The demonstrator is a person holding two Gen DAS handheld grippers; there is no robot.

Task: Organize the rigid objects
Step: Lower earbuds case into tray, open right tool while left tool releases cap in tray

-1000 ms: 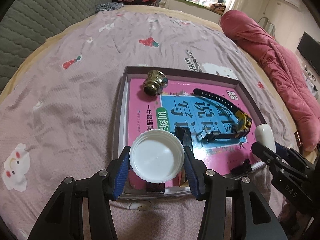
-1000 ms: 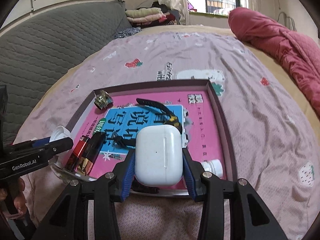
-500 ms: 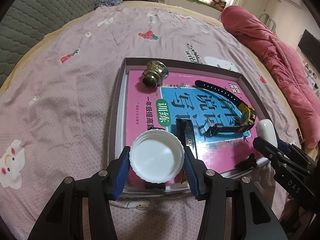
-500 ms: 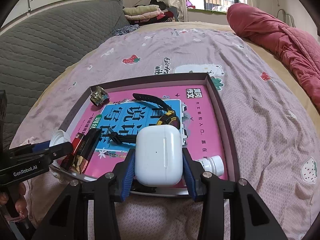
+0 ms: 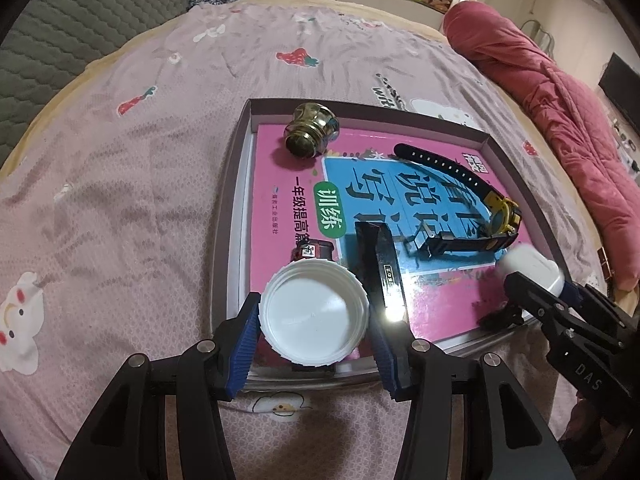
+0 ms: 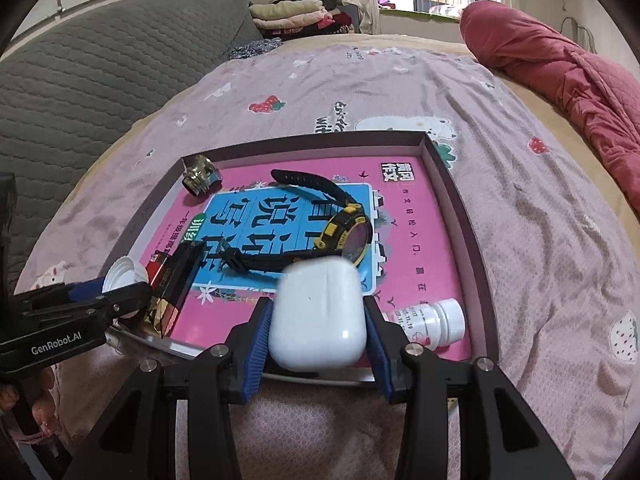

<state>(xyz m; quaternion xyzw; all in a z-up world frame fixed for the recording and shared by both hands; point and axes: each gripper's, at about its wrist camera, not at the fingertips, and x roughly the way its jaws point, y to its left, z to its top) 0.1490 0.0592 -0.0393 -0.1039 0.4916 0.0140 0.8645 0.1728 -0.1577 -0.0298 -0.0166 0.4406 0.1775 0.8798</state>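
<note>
A shallow brown box (image 5: 236,184) (image 6: 452,184) lies on the bed, lined with a pink book. My left gripper (image 5: 314,316) is shut on a white bottle cap (image 5: 314,312), held over the box's near left corner. My right gripper (image 6: 316,316) is shut on a white earbud case (image 6: 318,312), held over the box's near edge; the case also shows in the left wrist view (image 5: 528,266). In the box lie a black and yellow watch (image 6: 340,228) (image 5: 480,216), a brass knob (image 5: 310,134) (image 6: 200,176), a dark lighter (image 5: 380,264) (image 6: 176,280) and a small white pill bottle (image 6: 432,320).
The bed has a pink printed sheet (image 5: 120,184). A rolled red quilt (image 6: 560,80) lies along the right side. A grey padded headboard (image 6: 80,92) is at the left. Folded clothes (image 6: 296,16) are stacked at the far end.
Both grippers have moved forward and lower over the box with their objects still held. The box contents look larger and closer.
</note>
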